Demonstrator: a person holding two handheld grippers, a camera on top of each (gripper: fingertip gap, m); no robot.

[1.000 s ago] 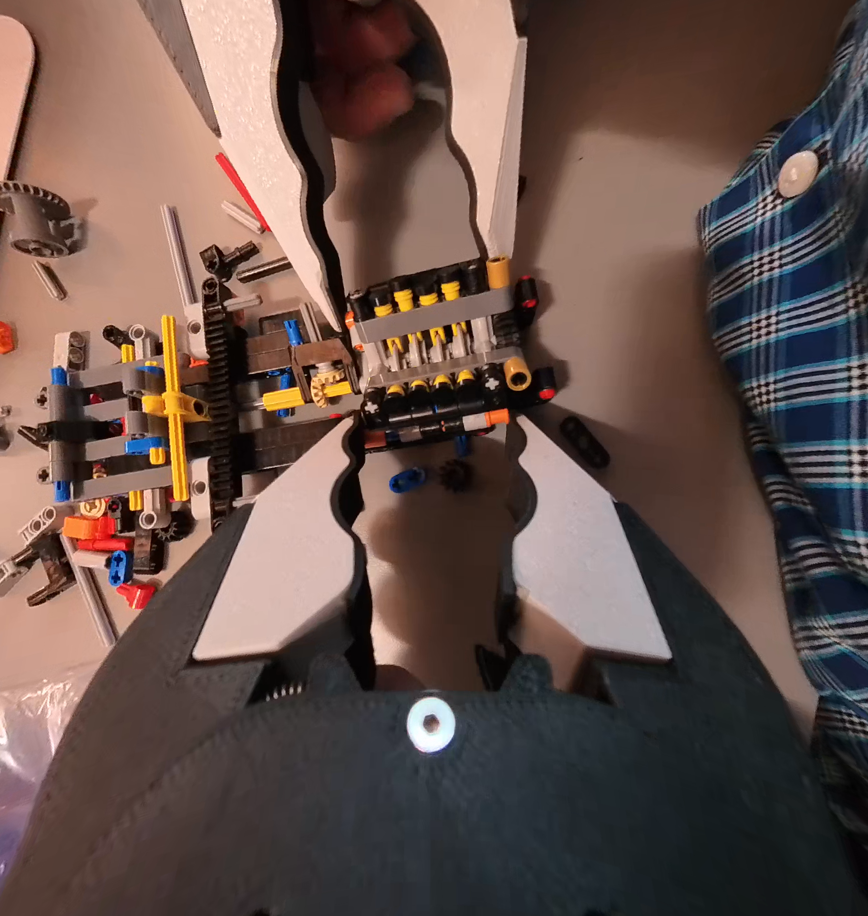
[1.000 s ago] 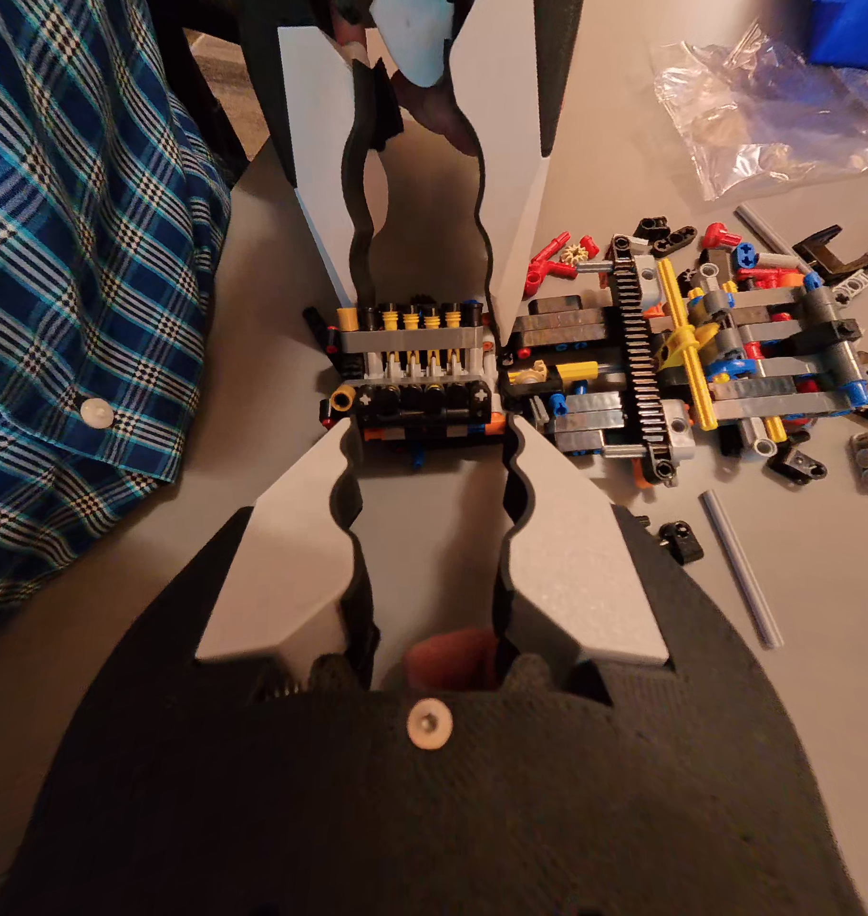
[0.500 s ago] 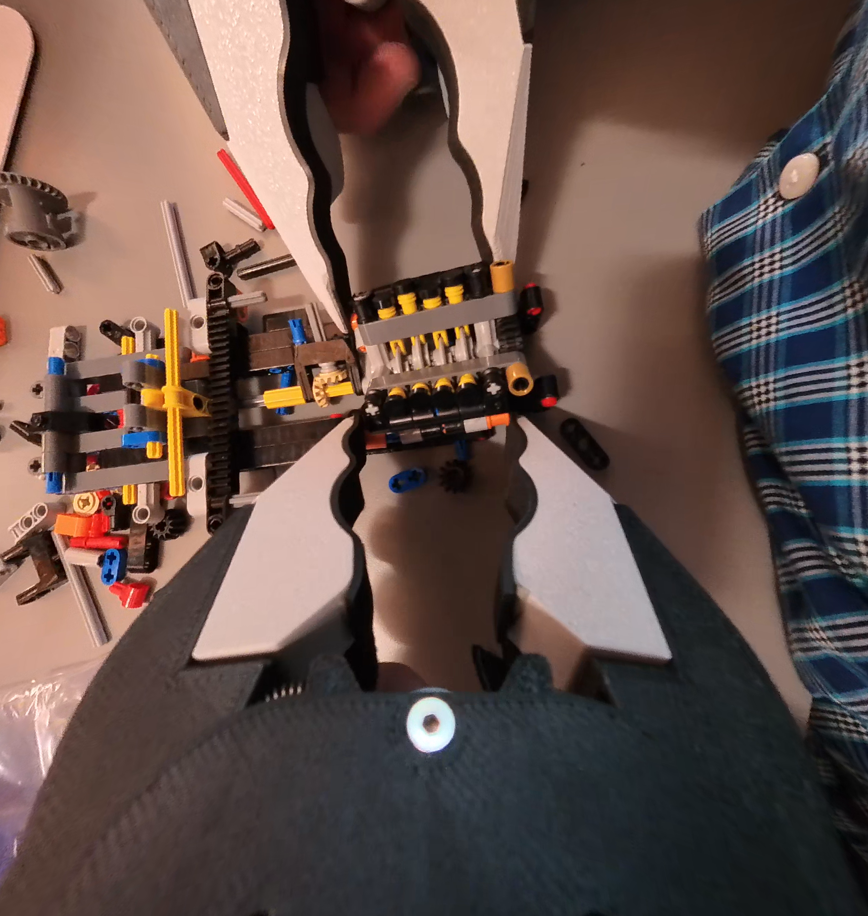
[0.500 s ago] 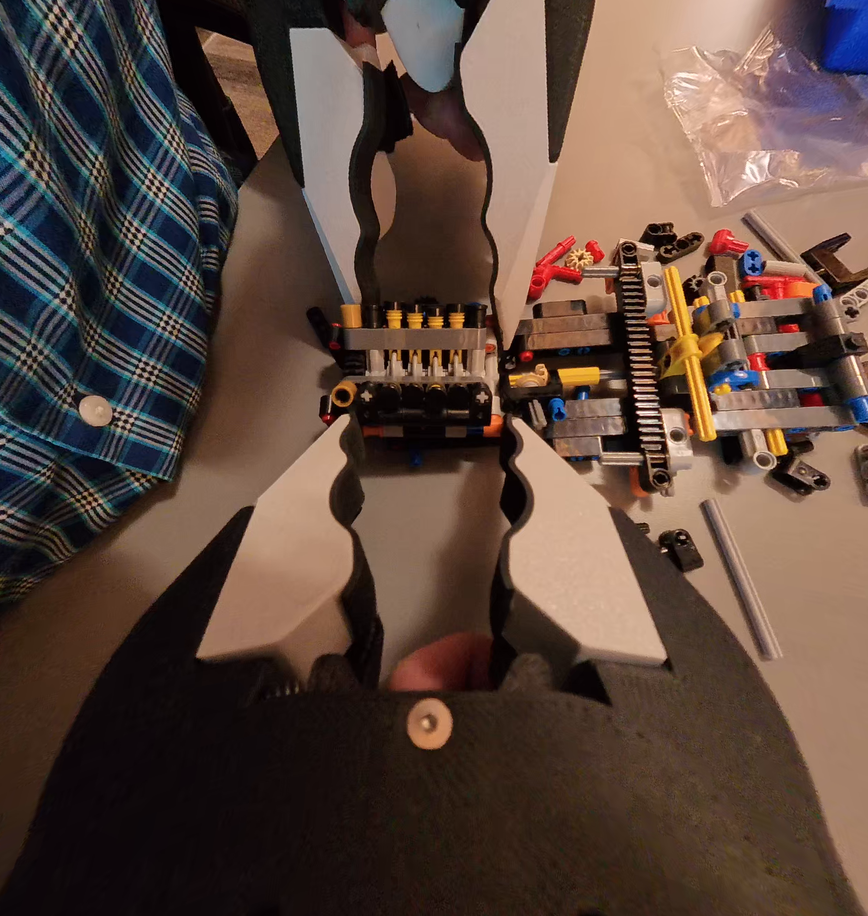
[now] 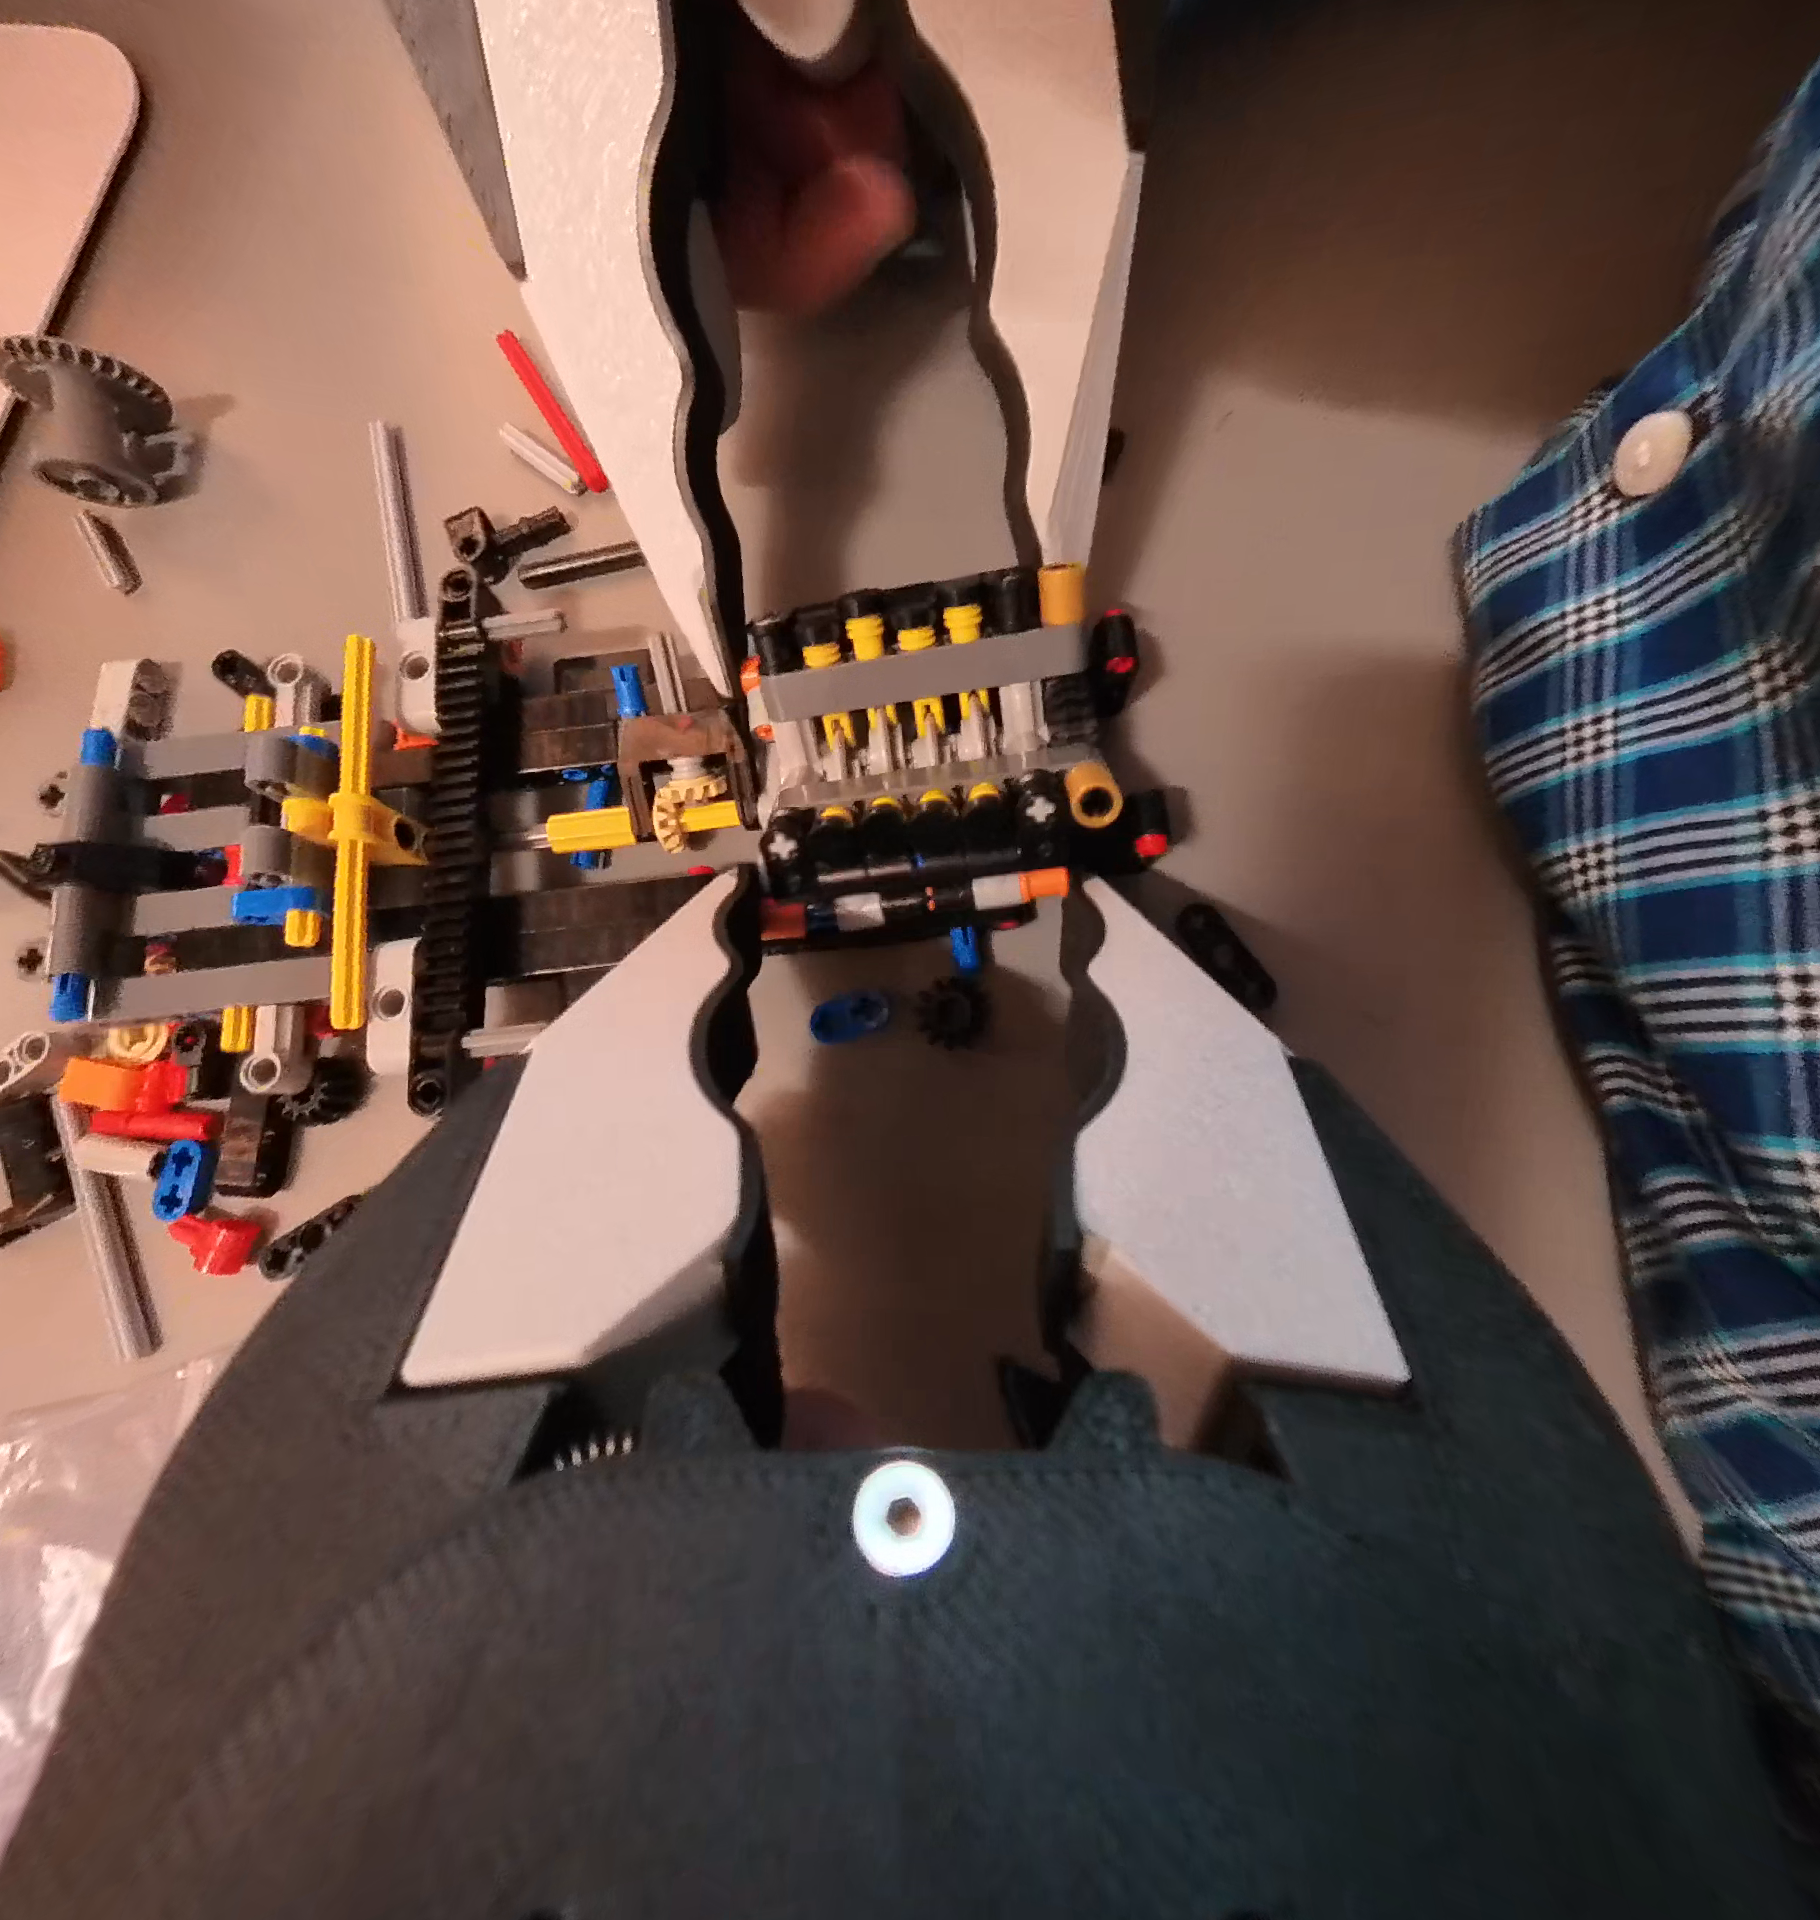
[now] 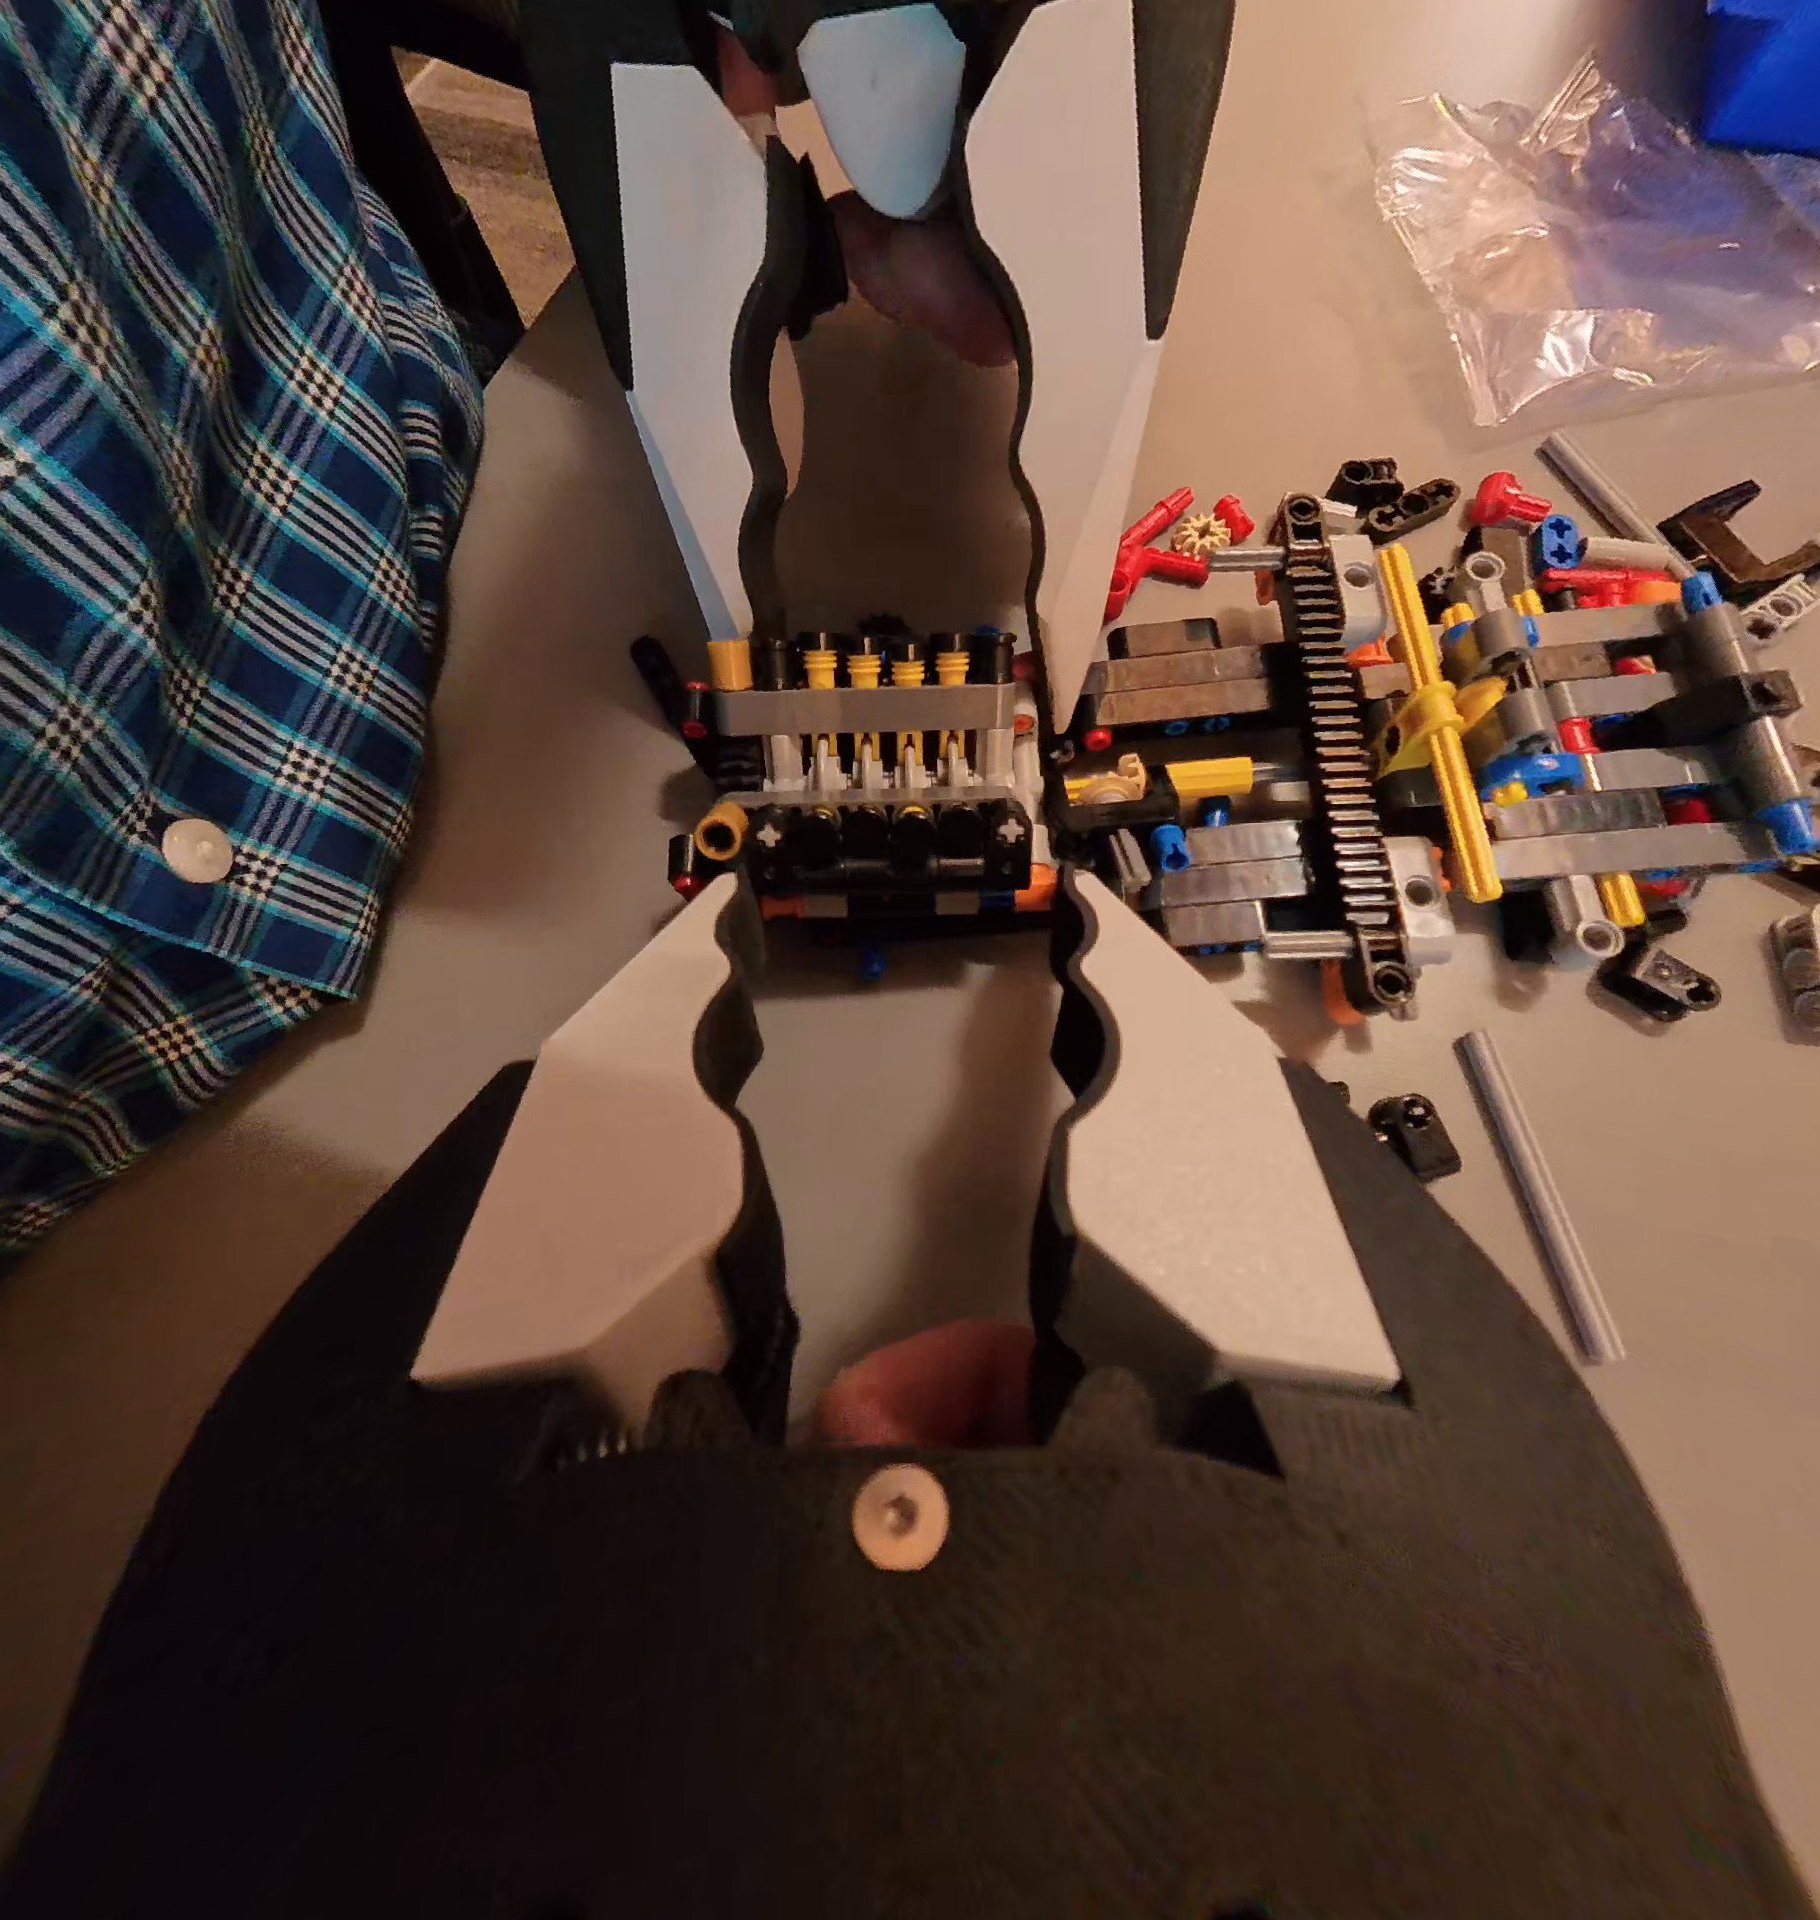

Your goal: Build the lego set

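A Lego engine block with yellow pistons, grey beam and black beam lies on the tan table, joined to a longer chassis with a black gear rack. My left gripper is open, its tips at the block's near corners. My right gripper comes from the opposite side, open, tips at the far corners. In the right wrist view the same block lies between my right gripper and the left gripper; the gear rack is to the right.
A blue connector and a small black gear lie between my left fingers. Loose parts, a grey gear wheel, a grey axle and a plastic bag lie around. A person's plaid shirt is close by. There is about 4 cm between the tips of the two grippers.
Almost nothing: both grippers stay open at the engine block's corners, and the views shift only slightly.
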